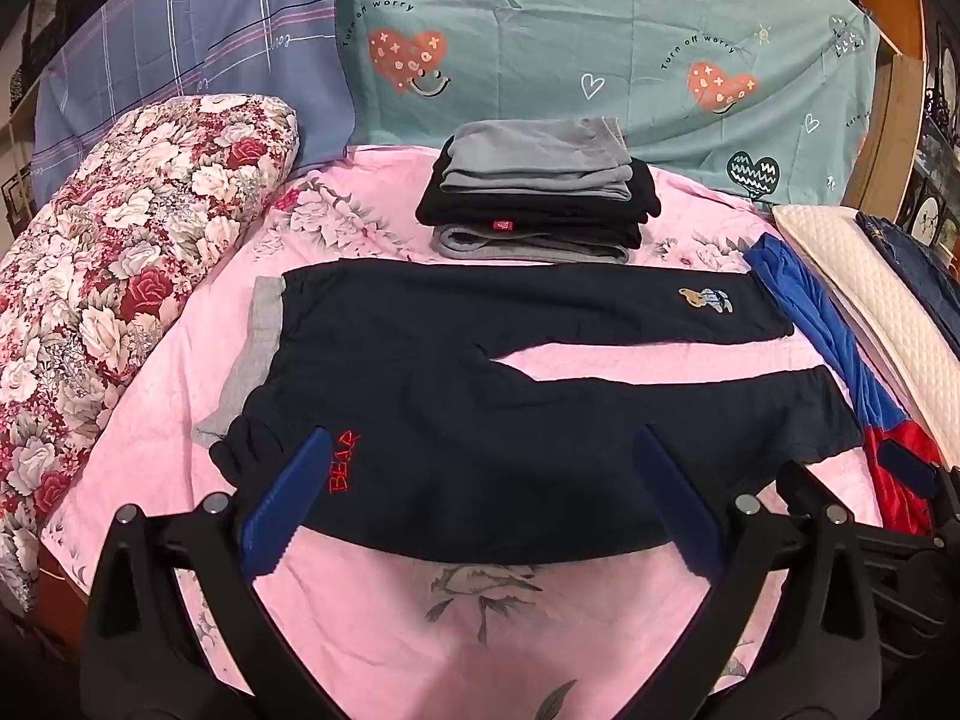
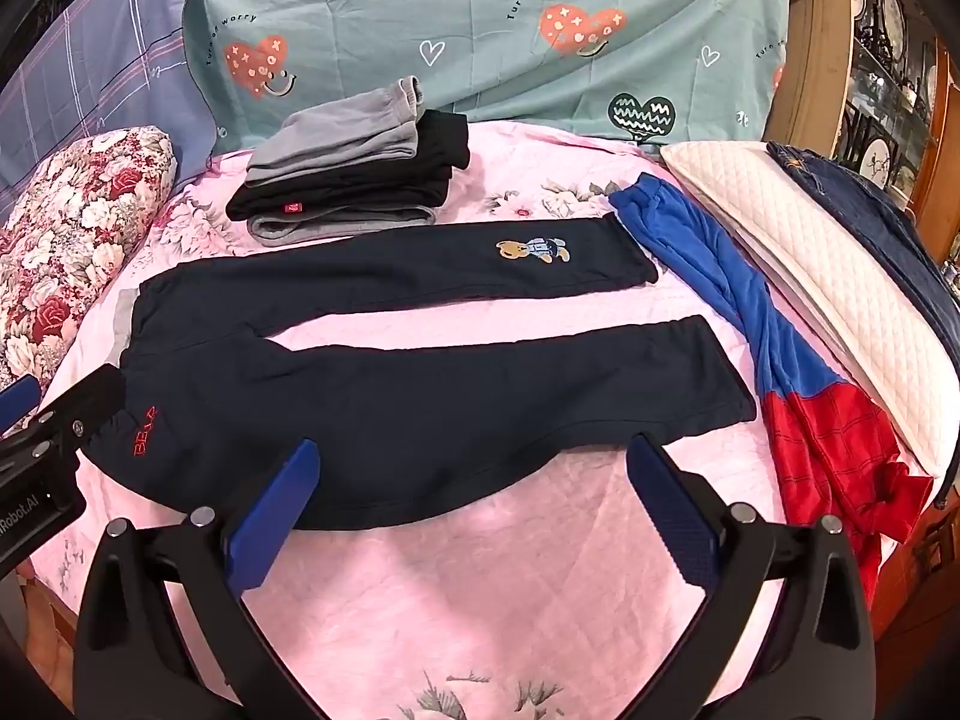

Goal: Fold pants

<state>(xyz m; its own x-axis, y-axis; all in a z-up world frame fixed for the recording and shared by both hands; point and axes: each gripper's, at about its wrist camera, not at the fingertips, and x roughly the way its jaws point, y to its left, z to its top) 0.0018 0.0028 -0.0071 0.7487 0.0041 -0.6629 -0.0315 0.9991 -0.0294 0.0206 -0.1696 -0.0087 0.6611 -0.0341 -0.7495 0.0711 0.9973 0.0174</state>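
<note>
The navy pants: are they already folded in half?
No, the navy pants lie spread flat on the pink bedspread, both legs apart.

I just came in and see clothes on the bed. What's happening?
Someone is about to fold the dark navy pants with red BEAR stitching, spread flat on the pink floral bedsheet. The left gripper and right gripper hover open near them, holding nothing. A stack of folded grey and black clothes sits behind.
</note>
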